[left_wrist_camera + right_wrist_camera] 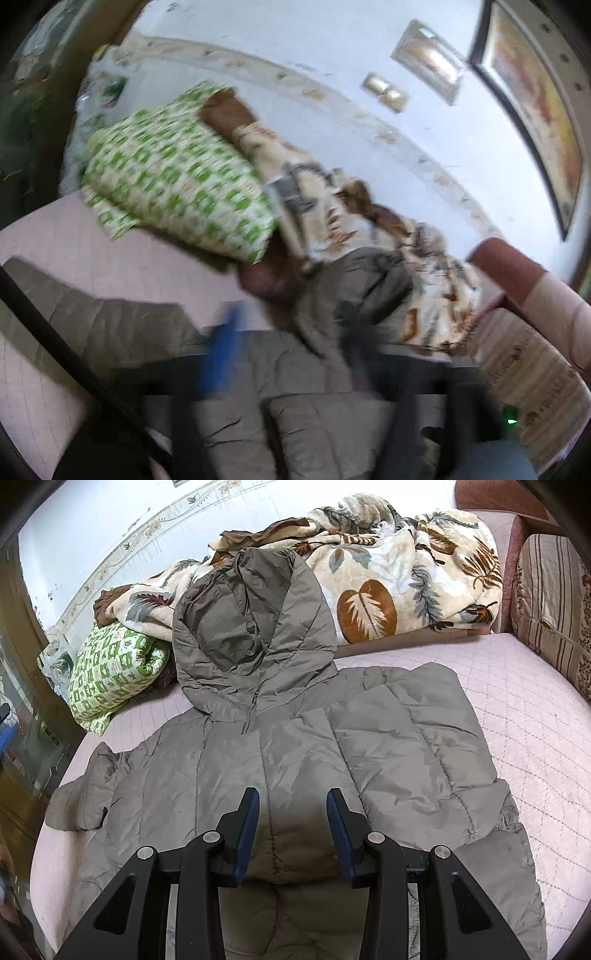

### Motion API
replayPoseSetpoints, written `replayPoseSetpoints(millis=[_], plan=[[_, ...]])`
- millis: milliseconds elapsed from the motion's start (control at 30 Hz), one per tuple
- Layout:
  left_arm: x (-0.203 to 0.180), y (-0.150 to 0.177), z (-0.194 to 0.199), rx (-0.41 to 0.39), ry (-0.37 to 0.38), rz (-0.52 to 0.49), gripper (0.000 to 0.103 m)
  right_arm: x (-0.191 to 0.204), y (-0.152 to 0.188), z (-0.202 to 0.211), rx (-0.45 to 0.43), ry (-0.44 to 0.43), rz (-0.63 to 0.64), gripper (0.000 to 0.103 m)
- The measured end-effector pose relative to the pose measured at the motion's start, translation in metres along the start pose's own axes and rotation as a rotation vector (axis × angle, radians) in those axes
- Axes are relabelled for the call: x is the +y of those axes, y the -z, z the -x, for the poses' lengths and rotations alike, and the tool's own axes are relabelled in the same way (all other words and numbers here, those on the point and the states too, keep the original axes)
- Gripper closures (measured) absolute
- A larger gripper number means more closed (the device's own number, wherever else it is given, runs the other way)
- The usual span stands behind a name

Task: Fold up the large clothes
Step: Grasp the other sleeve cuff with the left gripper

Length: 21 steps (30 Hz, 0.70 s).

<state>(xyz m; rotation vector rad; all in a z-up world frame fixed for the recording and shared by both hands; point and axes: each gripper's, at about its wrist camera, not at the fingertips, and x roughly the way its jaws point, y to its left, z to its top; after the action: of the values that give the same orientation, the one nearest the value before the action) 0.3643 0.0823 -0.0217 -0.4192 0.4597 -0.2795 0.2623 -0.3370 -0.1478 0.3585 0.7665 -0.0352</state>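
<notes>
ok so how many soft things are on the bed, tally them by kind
Grey hooded puffer jacket: 1
Leaf-print blanket: 1
Green-and-white checked pillow: 1
Striped cushion: 1
Brown cloth, partly hidden behind the blanket: 1
Total: 5

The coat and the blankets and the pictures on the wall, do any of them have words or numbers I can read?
No readable words or numbers anywhere.
Grey puffy coat: no label or logo shows.
Leaf blanket: only leaf shapes.
Green and white pillow: only a pattern, no letters.
Framed pictures on the wall: too blurred to tell if they hold any writing.
</notes>
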Motion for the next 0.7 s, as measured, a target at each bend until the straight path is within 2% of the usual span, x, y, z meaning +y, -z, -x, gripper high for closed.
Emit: replayPoseSetpoints(millis=[67,167,267,367,433,500,600,633,700], plan=[[0.03,0.002,-0.007,0.009,-0.084,0.092,0.016,-0.002,-0.001,-0.001,0.002,0.001,-0.005,0.062],[0.102,0.0,-0.004,0.011,-0.222,0.29,0.016,-0.004,0.0,-0.004,0.013,-0.004,-0.016,0.062],[0.199,0.005,0.011,0.012,-0.363,0.567,0.016,0.001,0.002,-0.006,0.021,-0.001,0.004,0.062],[0.273,0.022,0.032,0.01,-0.481,0.766,0.017,0.004,0.003,-0.009,0.023,-0.002,0.012,0.062],[0.305,0.03,0.037,0.034,-0.533,0.818,0.017,0.006,0.004,-0.012,0.026,0.001,0.012,0.062],[0.328,0.035,0.036,0.052,-0.517,0.853,0.018,0.007,0.005,-0.015,0.03,0.003,0.011,0.062],[0.329,0.025,0.024,0.065,-0.529,0.744,0.018,0.01,0.006,-0.02,0.035,0.007,0.018,0.062],[0.329,0.024,0.014,0.082,-0.53,0.7,0.013,0.011,0.007,-0.021,0.037,0.01,0.022,0.062],[0.327,0.023,0.001,0.068,-0.554,0.632,0.003,0.011,0.008,-0.024,0.039,0.016,0.027,0.062]])
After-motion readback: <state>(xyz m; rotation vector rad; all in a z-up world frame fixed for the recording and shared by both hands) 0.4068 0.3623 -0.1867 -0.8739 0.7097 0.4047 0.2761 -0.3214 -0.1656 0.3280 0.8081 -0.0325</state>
